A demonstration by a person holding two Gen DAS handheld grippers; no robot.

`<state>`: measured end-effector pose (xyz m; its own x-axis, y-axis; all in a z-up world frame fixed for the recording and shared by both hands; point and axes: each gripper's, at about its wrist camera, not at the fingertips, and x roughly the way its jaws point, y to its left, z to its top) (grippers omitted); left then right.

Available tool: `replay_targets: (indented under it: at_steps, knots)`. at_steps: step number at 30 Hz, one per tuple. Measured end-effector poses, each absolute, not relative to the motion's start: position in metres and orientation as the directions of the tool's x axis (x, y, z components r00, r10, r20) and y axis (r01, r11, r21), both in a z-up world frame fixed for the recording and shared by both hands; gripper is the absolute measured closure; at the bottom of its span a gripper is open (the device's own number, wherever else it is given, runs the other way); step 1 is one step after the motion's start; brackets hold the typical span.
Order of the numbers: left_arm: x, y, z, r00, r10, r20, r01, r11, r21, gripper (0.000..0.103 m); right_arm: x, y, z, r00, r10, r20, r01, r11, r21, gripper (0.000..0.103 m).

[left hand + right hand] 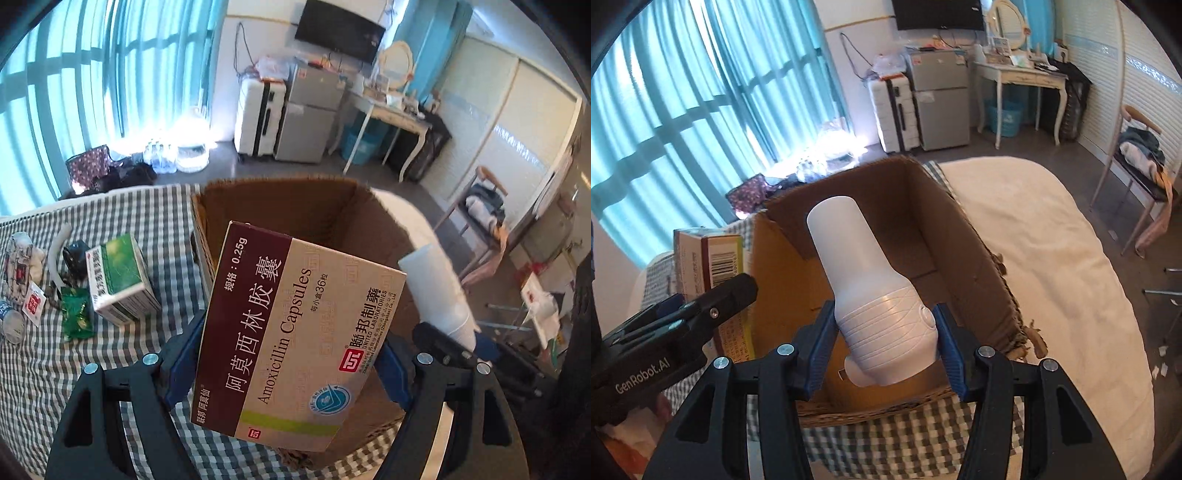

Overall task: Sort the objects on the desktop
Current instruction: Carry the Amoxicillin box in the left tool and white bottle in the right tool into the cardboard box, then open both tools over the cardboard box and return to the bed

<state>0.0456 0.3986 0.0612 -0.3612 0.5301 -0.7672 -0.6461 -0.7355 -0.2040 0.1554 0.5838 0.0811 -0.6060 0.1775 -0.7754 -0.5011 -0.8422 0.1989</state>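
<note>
Above the open cardboard box [280, 206], both loads held over its mouth. Brown walls at 12 and 3 o'clock of the white bottle [871, 295], bare box floor below, free air all round it. Checked cloth [129, 369] running to 9 o'clock, white bedding [1052, 240] off at 3 o'clock.

Left hand-held gripper [288, 365] clamped on the amoxicillin carton [295, 332], blue pads on its long sides; carton's lower corner covering the near box rim. Right hand-held gripper [882, 349] clamped on the white bottle at its ribbed wide part.

Small clutter at 9 o'clock on the cloth: green-and-white carton [118, 280], green sachet [75, 317], other bits too blurred to name. Box floor largely hidden behind both loads.

Carton's long axis running 7 to 1 o'clock, print face toward camera. Bottle's long axis 5 to 11 o'clock, narrow neck end pointing away, over the box.
</note>
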Motion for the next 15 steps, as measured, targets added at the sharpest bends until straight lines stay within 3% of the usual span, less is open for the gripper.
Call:
replay_targets:
  at_steps: [5, 9, 15]
  knots:
    - [0.05, 0.409, 0.05, -0.347, 0.519, -0.781, -0.654, -0.731, -0.195, 0.019, 0.154, 0.593, 0.069, -0.602, 0.162, -0.782, -0.516, -0.827, 0.225, 0.051]
    - [0.048, 0.41, 0.055, -0.346, 0.519, -0.781, -0.642, -0.738, -0.206, 0.003, 0.156, 0.602, 0.068, -0.613, 0.158, -0.774, -0.544, -0.795, 0.269, 0.046]
    - [0.042, 0.392, 0.072, -0.355, 0.551, -0.755, -0.61, -0.749, -0.26, 0.002, 0.16, 0.599, 0.077, -0.642, 0.163, -0.749, -0.538, -0.792, 0.289, 0.045]
